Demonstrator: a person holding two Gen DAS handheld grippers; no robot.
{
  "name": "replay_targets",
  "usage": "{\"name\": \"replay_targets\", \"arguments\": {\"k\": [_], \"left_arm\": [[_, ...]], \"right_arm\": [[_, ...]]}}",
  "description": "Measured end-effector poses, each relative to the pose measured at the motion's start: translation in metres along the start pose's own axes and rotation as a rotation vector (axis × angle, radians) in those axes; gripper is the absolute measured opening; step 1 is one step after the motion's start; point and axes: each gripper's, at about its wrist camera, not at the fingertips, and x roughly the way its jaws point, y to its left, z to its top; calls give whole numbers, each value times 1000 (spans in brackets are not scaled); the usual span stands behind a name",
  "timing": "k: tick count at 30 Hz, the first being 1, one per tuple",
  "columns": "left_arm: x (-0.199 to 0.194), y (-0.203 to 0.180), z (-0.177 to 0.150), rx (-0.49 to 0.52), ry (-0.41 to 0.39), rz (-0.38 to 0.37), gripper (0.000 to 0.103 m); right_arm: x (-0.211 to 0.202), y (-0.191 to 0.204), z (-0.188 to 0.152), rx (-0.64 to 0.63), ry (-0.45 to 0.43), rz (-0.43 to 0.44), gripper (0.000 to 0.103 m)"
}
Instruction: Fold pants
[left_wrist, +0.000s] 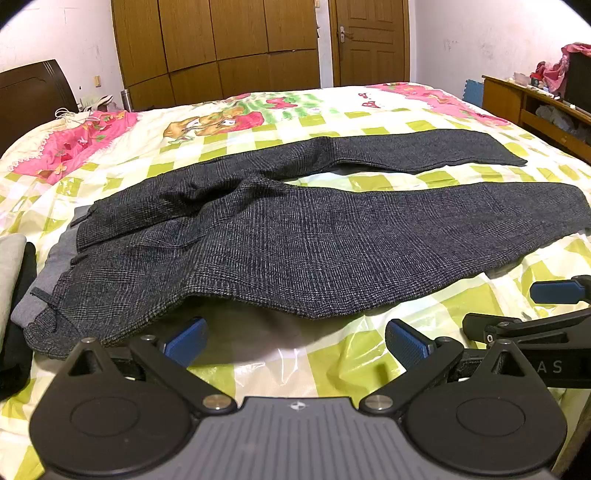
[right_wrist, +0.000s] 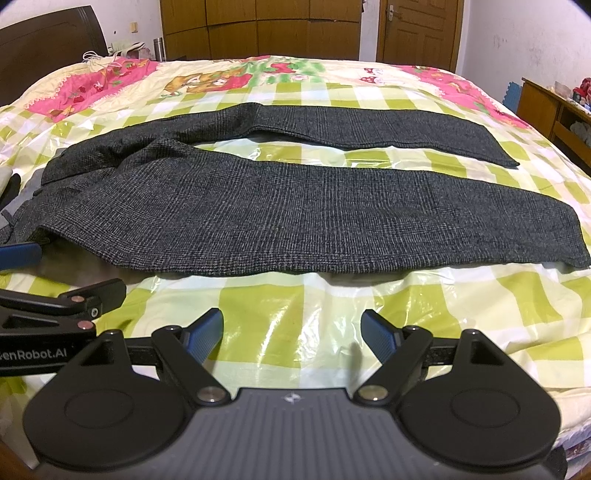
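Dark grey checked pants (left_wrist: 295, 240) lie spread flat on the bed, waistband at the left, both legs running to the right with a gap between them. They also show in the right wrist view (right_wrist: 258, 214). My left gripper (left_wrist: 295, 341) is open and empty, just in front of the near leg's edge close to the waist. My right gripper (right_wrist: 291, 332) is open and empty, in front of the near leg's middle. The right gripper's fingers (left_wrist: 554, 291) show at the right of the left wrist view. The left gripper's fingers (right_wrist: 22, 254) show at the left of the right wrist view.
The bed (left_wrist: 369, 110) has a green-checked and pink patterned cover under clear plastic. A dark headboard (left_wrist: 33, 96) stands at the left. Folded grey and black cloth (left_wrist: 14, 288) lies by the waistband. Wardrobe (left_wrist: 218, 48) and door behind, a wooden cabinet (left_wrist: 535, 107) at the right.
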Motion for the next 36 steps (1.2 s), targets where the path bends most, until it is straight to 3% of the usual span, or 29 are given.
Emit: {"name": "replay_targets", "arguments": {"k": [15,24,36], "left_arm": [[-10,10,3,5,-48,21,103],[-9,58,3,-134,-40,58,103],[-15,106,3,-147,-53,119,103]], "right_arm": [[-7,5,7,-30,-17,-1,80],[-12,38,31,-122,-71,56,80],[-2,85,53,-230,-82,114,80]]}}
